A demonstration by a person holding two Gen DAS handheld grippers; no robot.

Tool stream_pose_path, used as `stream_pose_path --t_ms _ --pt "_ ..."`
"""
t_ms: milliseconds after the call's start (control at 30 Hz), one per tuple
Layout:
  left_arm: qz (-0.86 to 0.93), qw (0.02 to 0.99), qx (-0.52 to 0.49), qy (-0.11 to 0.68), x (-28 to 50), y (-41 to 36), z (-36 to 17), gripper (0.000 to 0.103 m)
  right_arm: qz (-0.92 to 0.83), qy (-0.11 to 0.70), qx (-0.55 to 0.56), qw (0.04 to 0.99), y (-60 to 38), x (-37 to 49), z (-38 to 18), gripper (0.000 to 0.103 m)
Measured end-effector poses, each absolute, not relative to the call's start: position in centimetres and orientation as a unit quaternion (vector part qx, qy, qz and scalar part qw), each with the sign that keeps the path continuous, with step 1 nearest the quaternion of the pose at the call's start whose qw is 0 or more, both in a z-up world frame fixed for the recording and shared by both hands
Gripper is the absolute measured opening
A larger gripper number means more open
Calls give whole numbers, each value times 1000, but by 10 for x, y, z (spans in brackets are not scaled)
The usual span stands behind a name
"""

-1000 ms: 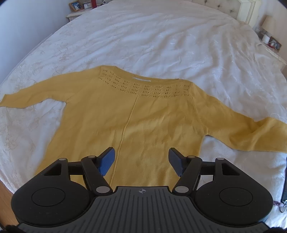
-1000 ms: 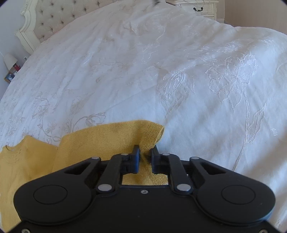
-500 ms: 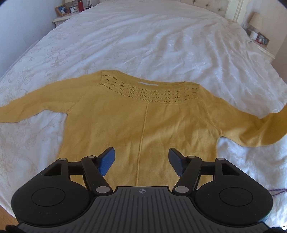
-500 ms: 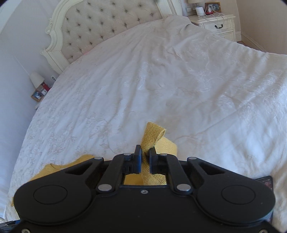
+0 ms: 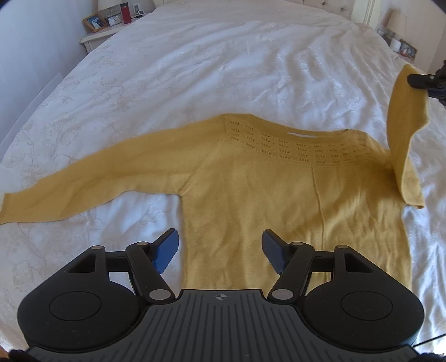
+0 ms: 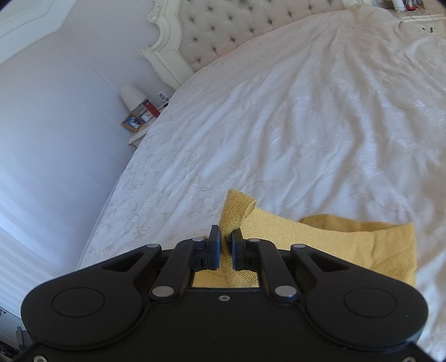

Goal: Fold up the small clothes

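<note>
our right gripper [image 6: 225,245] is pinched tight on the ribbed cuff [image 6: 237,206] of the sweater's right sleeve [image 5: 401,133], the knit bunched between the two pads. seen from the left wrist view, that sleeve stands up off the bed in a tall loop, its cuff held high at the right edge and its root creased at the shoulder. our left gripper [image 5: 220,252] hangs with its blue pads wide apart and nothing between them, above the lower left part of the body, near the side seam.

the yellow sweater [image 5: 278,200] lies flat, face up, on the white embroidered bedspread [image 5: 223,69], neckline toward the headboard [image 6: 237,25], the other sleeve [image 5: 97,178] stretched out flat to the left.

we judge the step in hand to be the first fold: bringing the lifted sleeve in across the chest. the next move calls for carrying the cuff over the body and laying it down smooth before letting go, without dragging the shoulder along; the free left gripper could pin the body or go for the flat sleeve.

a pale tag shows inside the neckline [image 5: 301,135], too small to read. no other writing is legible.
</note>
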State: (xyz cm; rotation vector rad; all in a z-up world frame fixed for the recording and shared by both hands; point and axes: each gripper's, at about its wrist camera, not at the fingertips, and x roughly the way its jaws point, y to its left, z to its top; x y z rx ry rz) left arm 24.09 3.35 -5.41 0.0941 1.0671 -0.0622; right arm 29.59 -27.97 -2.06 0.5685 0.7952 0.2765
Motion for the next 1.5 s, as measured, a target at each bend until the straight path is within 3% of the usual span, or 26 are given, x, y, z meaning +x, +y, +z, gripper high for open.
stream_pose_path --t_ms 367,567,600,633,700,800,1100,1500 --pt "6 855 23 519 250 100 -65 65 181 449 230 844 -137 320 -88 15" --pt "-4 860 15 511 262 112 -71 65 183 448 231 844 -113 310 -104 26" --pt "-10 862 16 507 265 112 -71 65 176 449 228 846 -115 308 -104 34" --pt "-19 864 17 503 268 110 -73 65 171 448 223 849 -117 305 -103 49" --pt "-39 867 15 497 277 105 -75 65 162 446 212 854 -124 298 -105 57" --pt "-71 867 11 493 292 93 -82 65 139 452 187 861 -137 285 -108 57" --pt "-104 858 49 501 322 42 -118 65 117 473 145 861 -169 253 -124 70" --pt "-93 829 27 551 344 21 -166 65 105 488 187 846 -206 232 -143 72"
